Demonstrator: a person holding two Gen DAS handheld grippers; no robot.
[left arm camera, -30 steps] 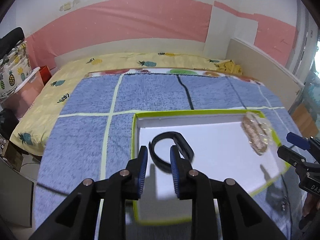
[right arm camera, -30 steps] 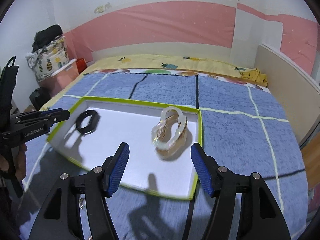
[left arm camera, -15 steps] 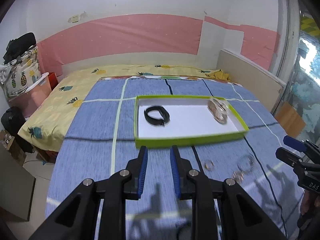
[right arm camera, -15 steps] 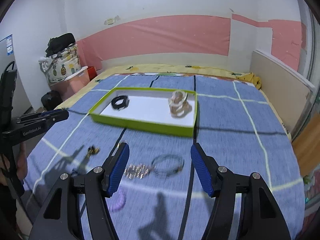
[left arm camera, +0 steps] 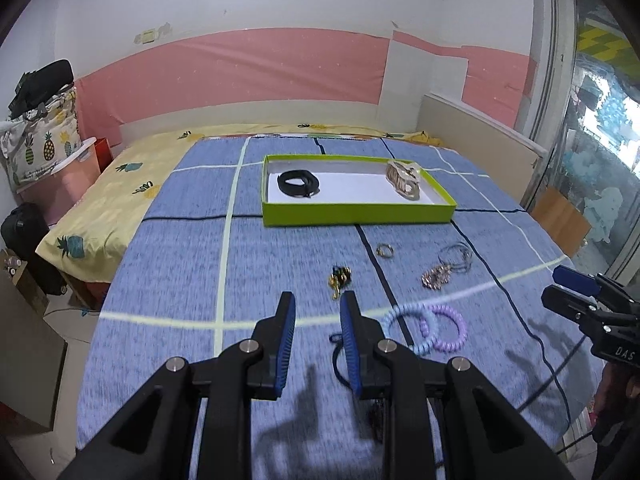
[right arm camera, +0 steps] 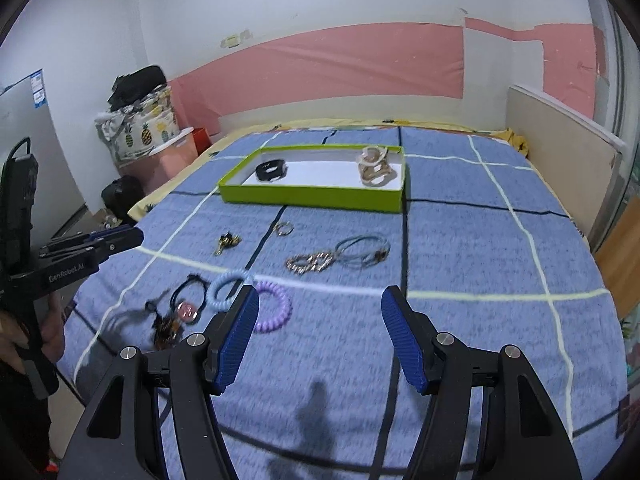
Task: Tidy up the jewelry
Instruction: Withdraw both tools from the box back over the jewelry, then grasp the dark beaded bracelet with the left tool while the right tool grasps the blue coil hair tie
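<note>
Jewelry lies in two groups: a black band and a pale chunky bracelet already sit in the green tray at upper centre of both views, while the rest is scattered on the blue bedspread lower down. The step in hand looks like choosing the next loose piece. Left gripper hangs at lower centre of its view with its fingers parted a little and nothing between them; right gripper holds its fingers wide apart, also empty. Nearest the left gripper are a small gold piece just above its tips and a blue coil tie touching a purple coil tie to the lower right (both partly behind the right-hand finger). A sparkly chain and a thin hoop bangle lie mid-frame in the right view. Next, I judge, one gripper must drop onto a single piece, straddle it cleanly and close without snagging its neighbour or the cloth.
</note>
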